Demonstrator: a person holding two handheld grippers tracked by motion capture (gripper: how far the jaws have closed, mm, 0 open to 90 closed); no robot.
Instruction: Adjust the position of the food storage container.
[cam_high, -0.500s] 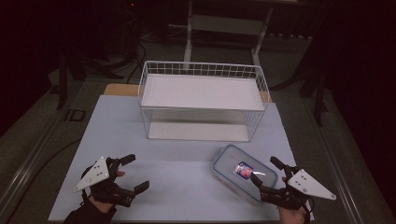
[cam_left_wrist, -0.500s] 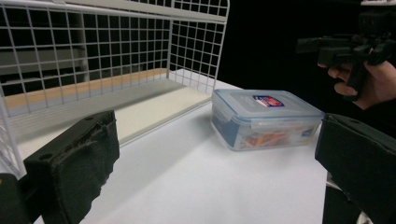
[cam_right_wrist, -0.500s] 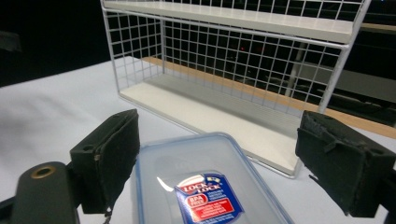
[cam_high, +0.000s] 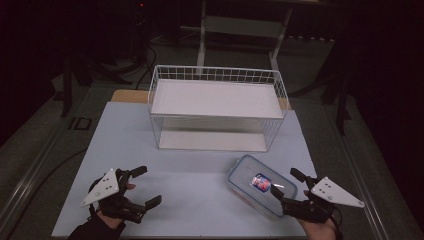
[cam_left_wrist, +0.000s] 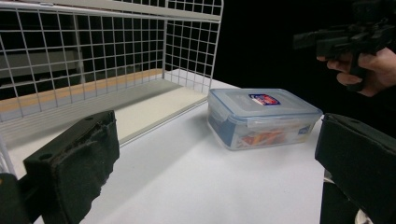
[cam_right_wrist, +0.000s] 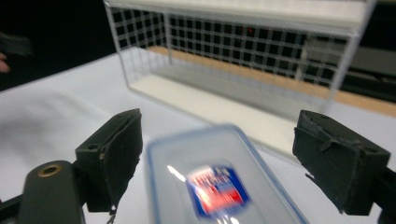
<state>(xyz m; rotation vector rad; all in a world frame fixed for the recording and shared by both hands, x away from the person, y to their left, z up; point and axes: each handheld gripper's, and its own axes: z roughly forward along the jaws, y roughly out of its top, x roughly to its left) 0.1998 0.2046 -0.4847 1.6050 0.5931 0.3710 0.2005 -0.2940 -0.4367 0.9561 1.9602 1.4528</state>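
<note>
A clear plastic box (cam_high: 261, 185) with a blue-rimmed lid and a red and blue label lies on the white table (cam_high: 190, 165), front right. My right gripper (cam_high: 286, 183) stands open at the box's near right corner. In the right gripper view the blurred box (cam_right_wrist: 219, 186) lies low between the two pads of my right gripper (cam_right_wrist: 229, 158), and neither pad touches it. My left gripper (cam_high: 147, 186) is open at the front left with nothing in it. In the left gripper view the box (cam_left_wrist: 264, 116) sits ahead of the wide jaws of my left gripper (cam_left_wrist: 217, 172).
A white wire basket (cam_high: 215, 107) with a white shelf on top stands at the back middle of the table, and its wire wall (cam_left_wrist: 93, 56) is close on the left in the left gripper view. Dark floor and stands surround the table.
</note>
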